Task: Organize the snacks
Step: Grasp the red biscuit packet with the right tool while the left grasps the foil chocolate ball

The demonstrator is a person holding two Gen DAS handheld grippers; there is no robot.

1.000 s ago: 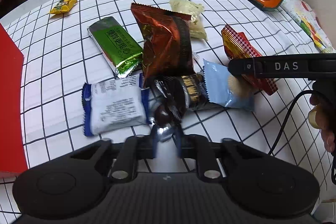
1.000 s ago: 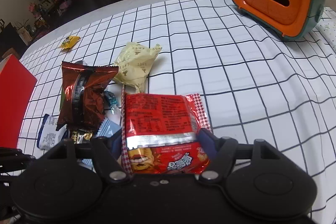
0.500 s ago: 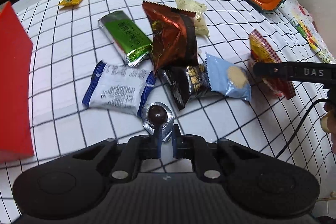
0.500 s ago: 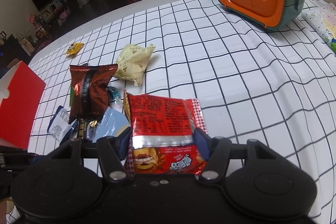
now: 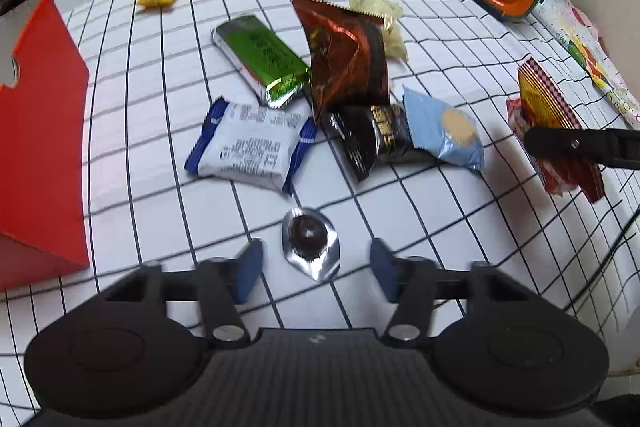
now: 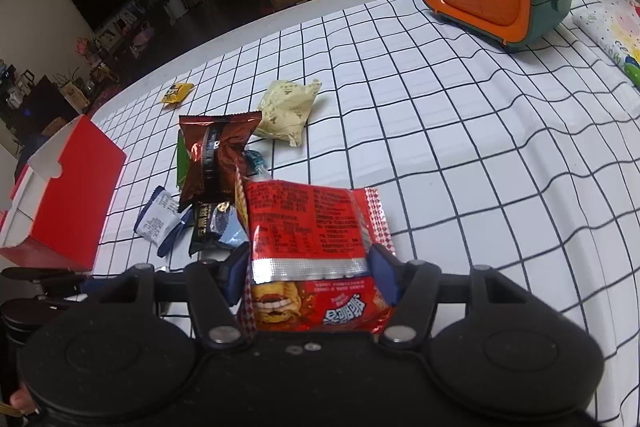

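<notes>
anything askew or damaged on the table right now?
No damage or spills. Oddities: the brown packet stands propped upright on the pile, and the foil-wrapped chocolate lies loose between the left gripper's opening jaws.

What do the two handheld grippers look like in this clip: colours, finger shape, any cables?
Both match: the left gripper and right gripper have matte black bodies with two round discs, black linkage arms on silver pivot bolts, and blue finger pads. Seen from the left camera, the right one shows as a black bar with a thin black cable trailing below.
</notes>
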